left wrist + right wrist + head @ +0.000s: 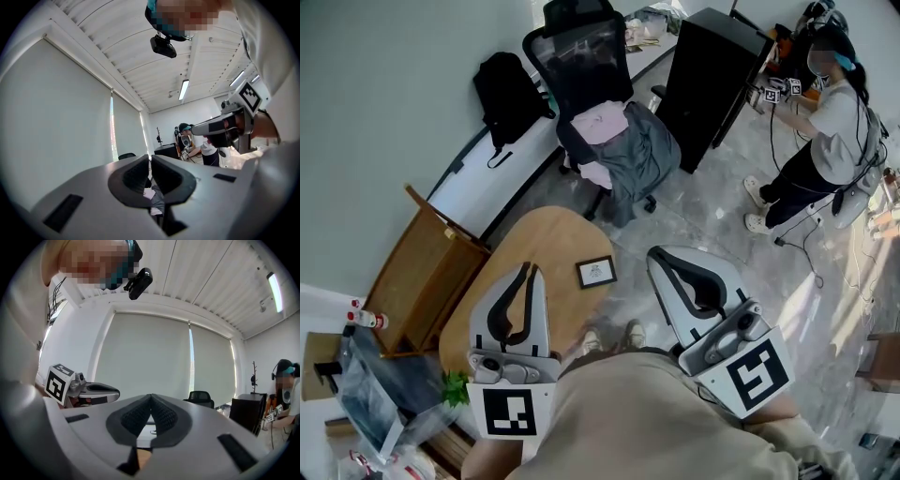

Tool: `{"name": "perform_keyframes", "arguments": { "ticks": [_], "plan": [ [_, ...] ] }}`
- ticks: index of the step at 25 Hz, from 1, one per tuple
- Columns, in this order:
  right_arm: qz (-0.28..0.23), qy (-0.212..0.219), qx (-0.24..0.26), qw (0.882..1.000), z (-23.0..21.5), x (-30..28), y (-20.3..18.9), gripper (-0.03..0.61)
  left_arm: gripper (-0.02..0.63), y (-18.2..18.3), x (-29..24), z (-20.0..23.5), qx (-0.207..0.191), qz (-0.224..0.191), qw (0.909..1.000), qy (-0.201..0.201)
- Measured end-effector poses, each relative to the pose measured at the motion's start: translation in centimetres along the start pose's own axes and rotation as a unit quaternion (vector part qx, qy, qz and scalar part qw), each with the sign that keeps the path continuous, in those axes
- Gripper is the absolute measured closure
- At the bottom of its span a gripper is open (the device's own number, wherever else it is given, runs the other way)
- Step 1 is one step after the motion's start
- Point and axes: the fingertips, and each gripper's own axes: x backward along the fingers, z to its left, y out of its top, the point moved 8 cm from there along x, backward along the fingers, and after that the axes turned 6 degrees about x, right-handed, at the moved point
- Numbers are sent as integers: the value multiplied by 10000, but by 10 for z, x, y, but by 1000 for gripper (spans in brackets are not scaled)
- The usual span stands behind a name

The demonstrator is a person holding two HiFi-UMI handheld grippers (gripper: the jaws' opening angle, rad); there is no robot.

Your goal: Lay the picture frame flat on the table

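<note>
A small dark picture frame with a white picture lies face up, apparently flat, near the far right edge of the round wooden table. My left gripper is held over the table to the left of the frame, its jaws shut on nothing. My right gripper hovers off the table's edge to the right of the frame, also shut and empty. Both are raised and pointed across the room: the left gripper view shows the left gripper against the far wall, the right gripper view the right gripper before window blinds.
A black office chair draped with clothes stands beyond the table, beside a black cabinet and a white desk. A person stands at the upper right. A wooden crate sits left of the table.
</note>
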Motion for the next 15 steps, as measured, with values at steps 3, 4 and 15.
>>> {"name": "perform_keyframes", "arguments": {
  "ticks": [3, 4, 15],
  "plan": [
    [6, 19, -37, 10000, -3, 0, -1, 583, 595, 1, -1, -1, 58, -13, 10000, 13],
    [7, 29, -44, 10000, -4, 0, -2, 583, 595, 2, -2, -2, 62, -20, 10000, 23],
    [-36, 149, -153, 9998, -2, 4, -3, 583, 595, 4, 2, -11, -29, -23, 10000, -53]
  ]
}}
